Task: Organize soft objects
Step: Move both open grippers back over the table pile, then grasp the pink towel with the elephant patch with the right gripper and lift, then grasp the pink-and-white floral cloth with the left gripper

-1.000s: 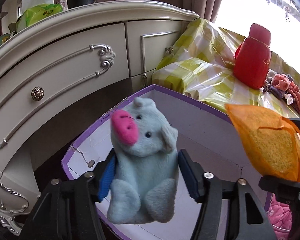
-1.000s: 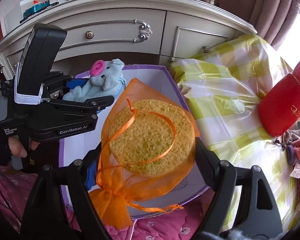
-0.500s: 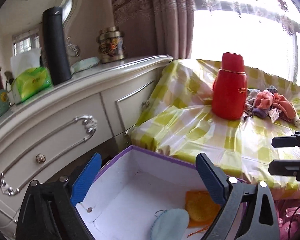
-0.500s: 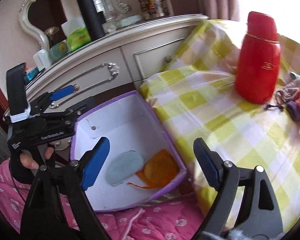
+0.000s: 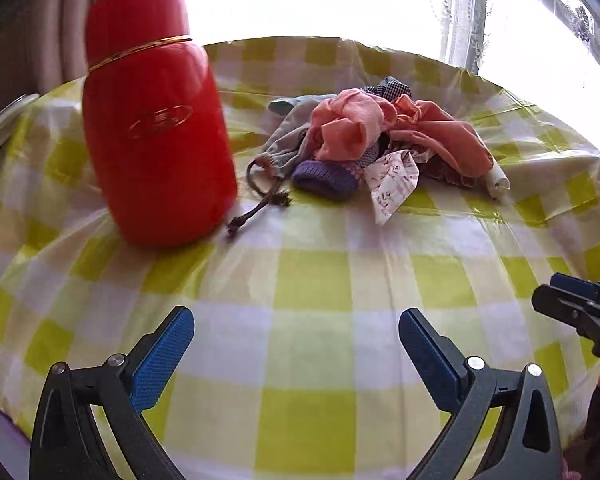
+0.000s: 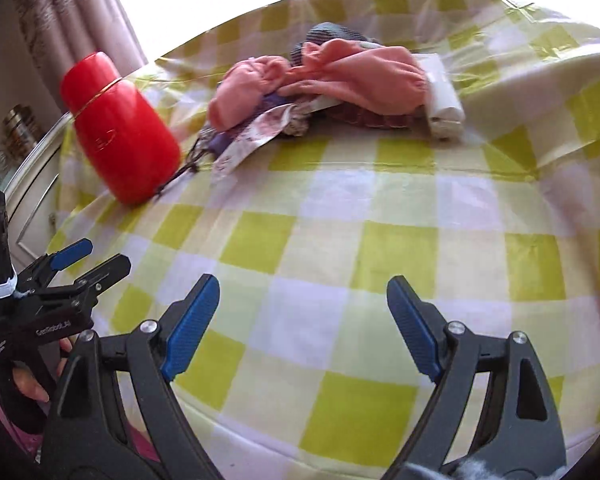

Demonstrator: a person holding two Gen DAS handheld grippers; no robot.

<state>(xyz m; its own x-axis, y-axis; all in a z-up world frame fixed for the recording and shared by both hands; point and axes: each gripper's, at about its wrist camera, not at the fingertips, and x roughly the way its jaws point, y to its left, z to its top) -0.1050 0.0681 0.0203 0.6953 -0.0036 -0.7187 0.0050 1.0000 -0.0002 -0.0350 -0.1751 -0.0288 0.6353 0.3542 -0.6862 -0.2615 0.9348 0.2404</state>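
Soft heap waits at the far side of the counter, both grippers empty.

The pile of soft cloth items (image 5: pixel 374 148) lies beside the red flask (image 5: pixel 152 120) on the checked counter (image 5: pixel 300 300); it looks light, limp and clingy, best pinched at a raised pink fold. Left gripper (image 5: pixel 296 344) and right gripper (image 6: pixel 302 312) hold their fingers wide apart. "GenRobot.AI" reads on the left gripper's body.

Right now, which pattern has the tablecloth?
Yellow-green and white checks on the tablecloth, clearest in the left wrist view.
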